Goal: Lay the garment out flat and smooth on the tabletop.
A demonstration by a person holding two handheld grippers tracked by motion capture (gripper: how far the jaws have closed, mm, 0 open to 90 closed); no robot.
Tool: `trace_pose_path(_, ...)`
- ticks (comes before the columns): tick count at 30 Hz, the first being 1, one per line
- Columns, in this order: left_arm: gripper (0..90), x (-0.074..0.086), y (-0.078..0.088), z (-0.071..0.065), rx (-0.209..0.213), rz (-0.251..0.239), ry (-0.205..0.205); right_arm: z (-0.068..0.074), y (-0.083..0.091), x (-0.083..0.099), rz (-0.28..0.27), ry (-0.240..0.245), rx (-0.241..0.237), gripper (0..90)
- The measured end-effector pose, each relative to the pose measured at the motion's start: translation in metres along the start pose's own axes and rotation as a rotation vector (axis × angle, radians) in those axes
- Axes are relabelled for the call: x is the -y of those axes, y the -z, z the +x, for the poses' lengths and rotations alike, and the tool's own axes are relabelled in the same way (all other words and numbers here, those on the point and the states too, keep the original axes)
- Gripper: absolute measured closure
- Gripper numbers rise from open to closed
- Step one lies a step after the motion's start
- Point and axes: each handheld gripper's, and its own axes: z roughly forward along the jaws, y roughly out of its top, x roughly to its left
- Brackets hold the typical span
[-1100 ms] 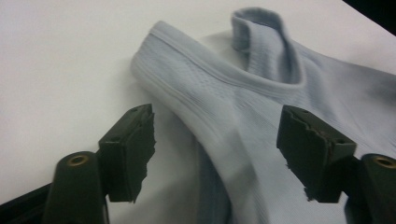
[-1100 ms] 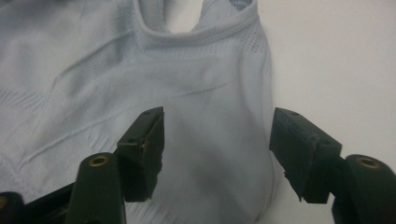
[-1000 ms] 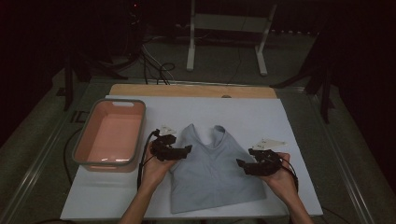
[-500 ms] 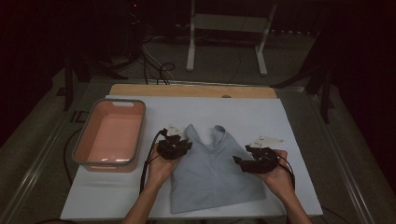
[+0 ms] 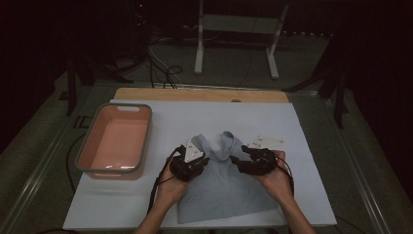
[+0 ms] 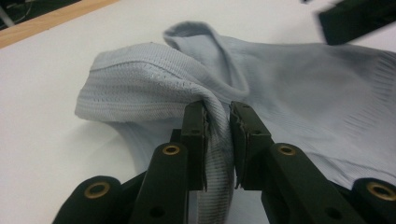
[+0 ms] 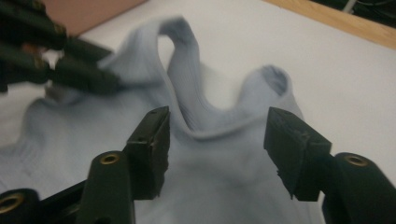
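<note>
A light blue sleeveless top [image 5: 224,190] lies flat on the white sheet [image 5: 302,122], neckline away from the person. My left gripper [image 5: 202,162] is shut on a fold of its left shoulder strap; in the left gripper view the ribbed fabric [image 6: 140,88] is pinched between the jaws of that gripper [image 6: 217,126], which have just closed on it. My right gripper [image 5: 238,161] stands open over the neckline. Its jaws have just been closing; in the right gripper view the gripper [image 7: 217,140] has the top [image 7: 210,172] below its jaws, untouched by the pads. The left gripper [image 7: 109,84] shows there at upper left.
A salmon tub with a grey rim [image 5: 83,151] stands on the sheet's left side. A wooden board edge [image 5: 199,94] runs along the far side. A white stand [image 5: 234,44] and cables lie on the floor beyond. Bare sheet stretches right of the top.
Both grippers have moved toward each other over the top. The left jaws have shut on the left strap and drawn it inward. The right jaws have narrowed.
</note>
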Motion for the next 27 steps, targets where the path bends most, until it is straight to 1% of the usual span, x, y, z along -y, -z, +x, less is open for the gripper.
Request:
trace_pose_path(2,76.8,0.002,0.000,-0.004,0.003,0.005,-0.019,0.003,-0.004,-0.004,-0.005,0.003,-0.003,44.5)
trace_pose_path(3,76.8,0.003,0.000,-0.006,0.008,0.009,-0.029,0.006,-0.007,-0.006,-0.012,-0.001,-0.013,45.1)
trace_pose_path(5,76.1,0.006,-0.001,-0.010,0.014,0.010,-0.037,0.009,-0.012,-0.009,-0.013,0.006,-0.020,47.4)
trace_pose_path(7,76.0,0.009,-0.001,-0.013,0.019,0.018,-0.049,0.013,-0.017,-0.012,-0.014,0.001,-0.035,49.1)
trace_pose_path(9,76.0,0.011,-0.002,-0.015,0.025,0.019,-0.044,0.015,-0.021,-0.013,-0.010,0.008,-0.042,50.9)
trace_pose_path(10,76.0,0.012,-0.001,-0.015,0.026,0.021,-0.045,0.018,-0.024,-0.015,-0.012,0.003,-0.050,51.6)
trace_pose_path(15,76.1,0.014,0.000,-0.016,0.032,0.011,-0.033,0.028,-0.032,-0.020,-0.017,0.017,-0.090,56.1)
trace_pose_path(17,76.2,0.015,0.000,-0.016,0.034,0.017,-0.040,0.029,-0.033,-0.020,-0.017,0.017,-0.099,56.9)
trace_pose_path(18,76.1,0.015,0.000,-0.016,0.035,0.015,-0.037,0.033,-0.037,-0.022,-0.013,0.027,-0.114,58.4)
trace_pose_path(20,76.1,0.016,0.000,-0.017,0.038,0.015,-0.039,0.036,-0.041,-0.024,-0.008,0.030,-0.120,59.9)
trace_pose_path(23,75.5,0.016,0.000,-0.018,0.048,0.016,-0.042,0.039,-0.048,-0.025,0.015,0.042,-0.136,68.0)
trace_pose_path(25,73.4,0.017,0.002,-0.018,0.056,0.015,-0.048,0.040,-0.052,-0.025,0.020,0.042,-0.164,80.1)
trace_pose_path(26,71.4,0.017,0.003,-0.017,0.064,0.015,-0.047,0.042,-0.053,-0.025,0.025,0.049,-0.152,85.2)
trace_pose_path(27,68.7,0.018,0.005,-0.016,0.068,0.010,-0.045,0.042,-0.053,-0.024,0.029,0.055,-0.154,87.2)
